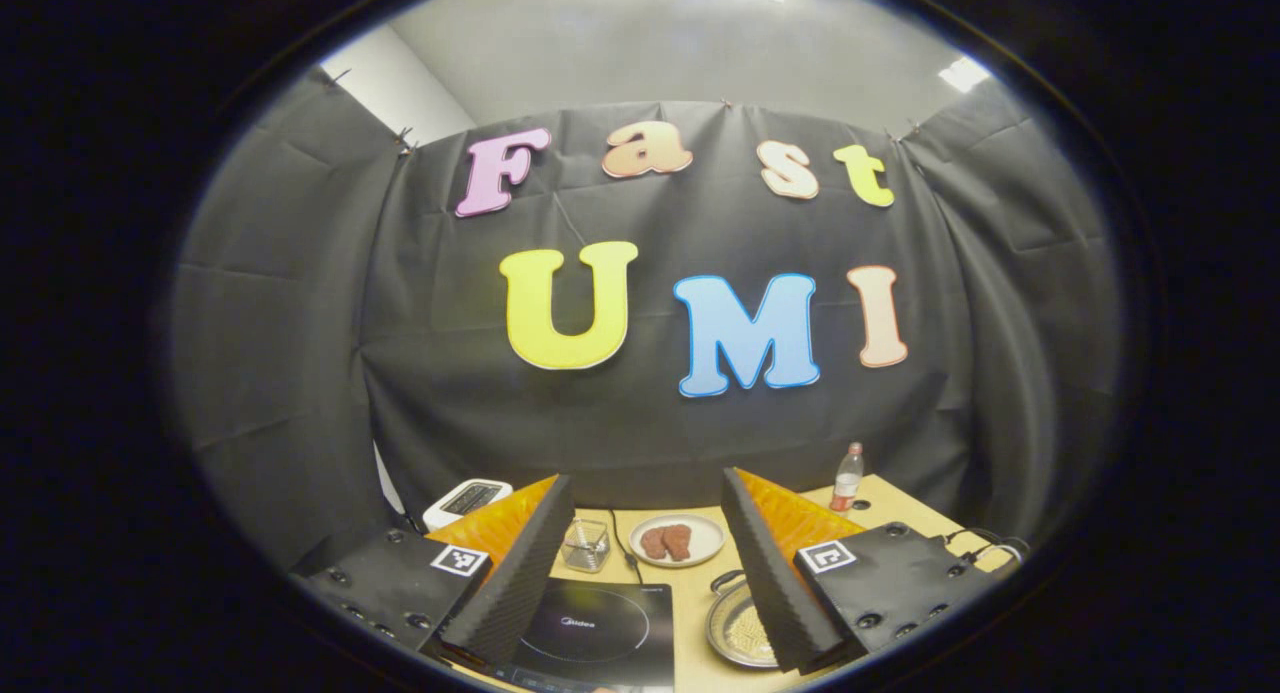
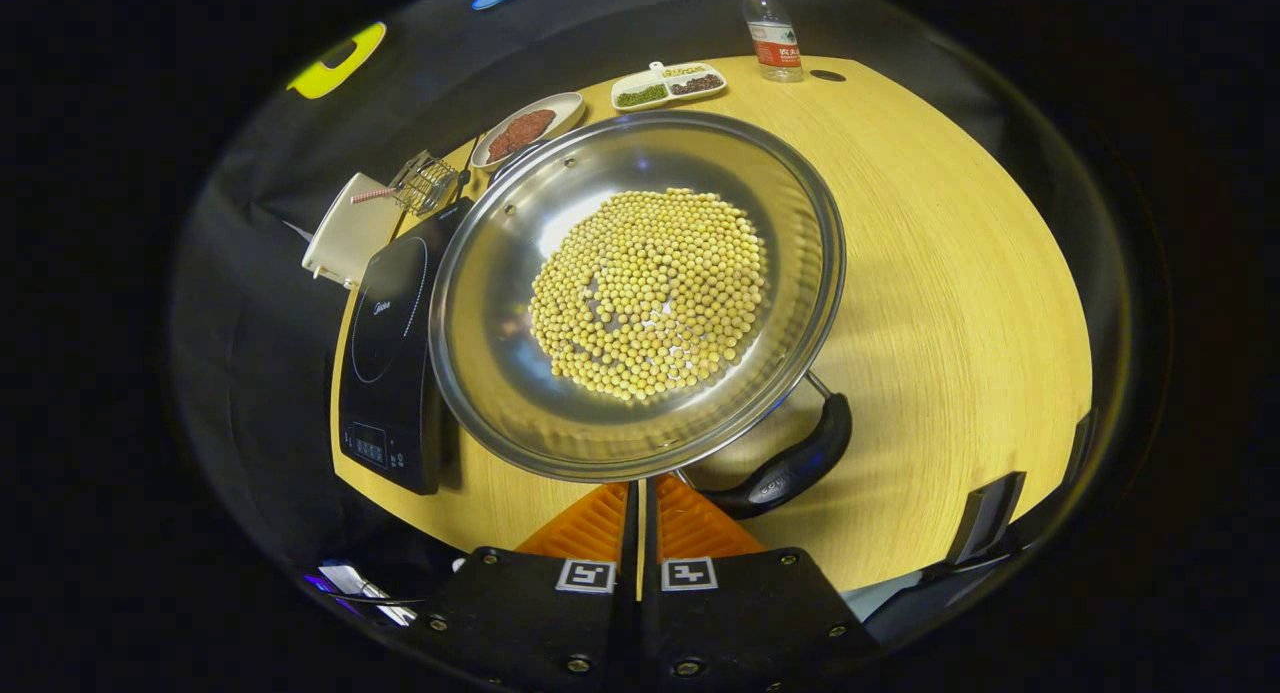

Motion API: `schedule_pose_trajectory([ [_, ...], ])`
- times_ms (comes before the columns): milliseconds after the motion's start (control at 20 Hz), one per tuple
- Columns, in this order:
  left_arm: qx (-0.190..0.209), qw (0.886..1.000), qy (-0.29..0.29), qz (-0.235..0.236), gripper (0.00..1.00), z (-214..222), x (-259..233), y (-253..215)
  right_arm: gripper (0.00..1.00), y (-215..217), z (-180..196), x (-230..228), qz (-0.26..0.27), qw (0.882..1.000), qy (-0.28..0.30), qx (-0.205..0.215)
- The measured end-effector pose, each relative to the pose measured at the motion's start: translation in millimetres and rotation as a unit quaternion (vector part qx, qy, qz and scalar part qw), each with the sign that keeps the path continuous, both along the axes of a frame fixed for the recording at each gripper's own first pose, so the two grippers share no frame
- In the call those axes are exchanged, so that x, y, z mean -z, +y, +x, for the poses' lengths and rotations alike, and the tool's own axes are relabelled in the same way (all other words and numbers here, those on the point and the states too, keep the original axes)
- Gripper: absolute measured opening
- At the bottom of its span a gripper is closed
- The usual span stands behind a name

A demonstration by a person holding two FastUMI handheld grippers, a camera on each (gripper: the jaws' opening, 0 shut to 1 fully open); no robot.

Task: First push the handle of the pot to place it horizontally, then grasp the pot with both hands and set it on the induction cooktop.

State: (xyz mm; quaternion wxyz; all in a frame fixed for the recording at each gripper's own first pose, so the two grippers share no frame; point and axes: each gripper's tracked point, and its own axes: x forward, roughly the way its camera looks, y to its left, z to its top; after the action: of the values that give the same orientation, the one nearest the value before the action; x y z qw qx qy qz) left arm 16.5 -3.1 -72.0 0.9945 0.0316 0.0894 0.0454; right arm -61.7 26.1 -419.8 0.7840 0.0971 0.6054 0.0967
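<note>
Item: wide, shallow stainless-steel pot (image 2: 640, 293) carrying a heap of small round yellow soybeans (image 2: 650, 293), resting on the pale wooden worktop (image 2: 950, 273) directly ahead of the right gripper (image 2: 640, 498). Its fingers stand closed together, only a hairline gap between them, tips at the pot's near rim; whether they pinch anything cannot be told, and the posture reads as pushing rather than holding. The curved black pot handle (image 2: 790, 463) lies just to the right of those fingertips, swung out low from the rim, within reach of a sideways nudge. Black glass induction cooktop (image 2: 390, 343): flat on the worktop immediately left of the pot, apparently touching or overlapped by its rim, so the transfer is short. Left gripper (image 1: 640, 558): raised and level, fingers spread wide, holding nothing, the cooktop showing between them and the pot below the right-hand finger; likely kept clear until the two-handed lift. Beyond the fingers: white plate of brown meat pieces (image 1: 677, 539), clear plastic bottle (image 1: 847, 478), divided white condiment dish (image 2: 668, 83).
</note>
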Motion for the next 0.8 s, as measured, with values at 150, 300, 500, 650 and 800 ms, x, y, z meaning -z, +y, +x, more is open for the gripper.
schedule_pose_trajectory([
  [150,-0.003,1.0,-0.008,0.003,0.98,4,-10,-6,0.02,-12,3,1,-0.003,1.0,-0.001,-0.001],
  [300,-0.005,1.0,-0.02,0.006,0.99,5,-20,-12,0.02,-22,8,2,-0.007,1.0,-0.003,0.001],
  [500,-0.008,1.0,-0.026,0.011,0.98,7,-26,-16,0.02,-37,16,3,-0.015,1.0,-0.006,0.002],
  [650,-0.011,0.999,-0.027,0.015,0.97,4,-27,-19,0.02,-47,19,3,-0.022,1.0,-0.009,0.001],
  [800,-0.013,0.999,-0.026,0.018,0.95,4,-27,-21,0.02,-56,25,3,-0.028,1.0,-0.011,0.004],
])
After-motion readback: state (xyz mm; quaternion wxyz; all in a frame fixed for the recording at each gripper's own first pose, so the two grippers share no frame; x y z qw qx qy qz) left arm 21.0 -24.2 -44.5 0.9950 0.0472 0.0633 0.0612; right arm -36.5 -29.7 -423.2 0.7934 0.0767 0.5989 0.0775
